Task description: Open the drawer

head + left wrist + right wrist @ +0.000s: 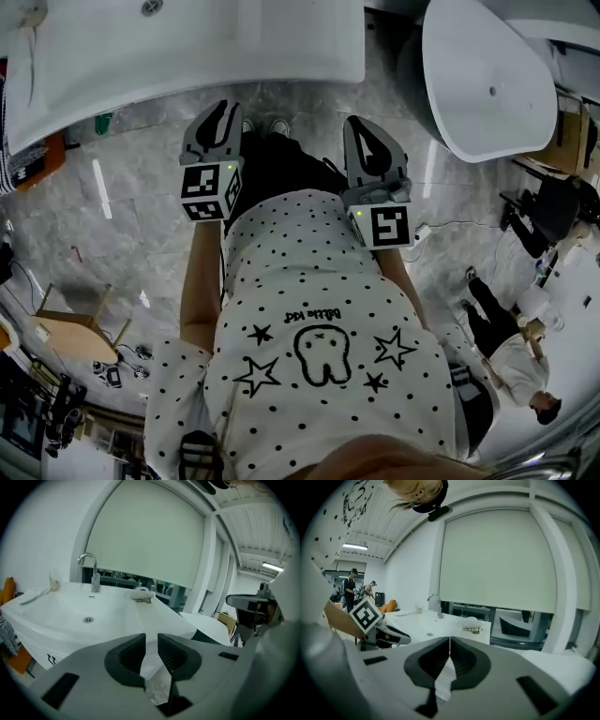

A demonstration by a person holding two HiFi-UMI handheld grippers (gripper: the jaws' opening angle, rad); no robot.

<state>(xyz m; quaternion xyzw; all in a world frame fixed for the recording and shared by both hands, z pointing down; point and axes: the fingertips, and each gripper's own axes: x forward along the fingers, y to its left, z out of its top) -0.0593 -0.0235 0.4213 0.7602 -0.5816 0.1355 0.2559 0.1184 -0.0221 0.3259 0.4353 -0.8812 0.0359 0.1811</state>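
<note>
**A:** Why do we hold both tools level with each other, in front of the body?

**B:** We stand facing the washbasin (117, 613), the tap (93, 573) at its far side. The drawer is the thing to open, and no view shows it plainly. We judge that it sits in the unit below the basin rim, which hides it from the head view. Both tools point forward and somewhat down over the floor (141, 216), short of the rim. We read this as an approach position, with nothing engaged yet.

**A:** What is the state of the left tool (151, 638)?

**B:** Its jaws stand partly apart, with a clear gap between the ribbed pads. Only the basin front and the floor show through the gap. It holds nothing and touches nothing.

**A:** And the right tool (449, 643)?

**B:** Its jaws meet at the tips, with nothing between them. It hangs free, beside the left tool and apart from it.

**A:** Which tool is ready for the pull?

**B:** We judge the left, since its gap could admit a handle or an edge.
</note>
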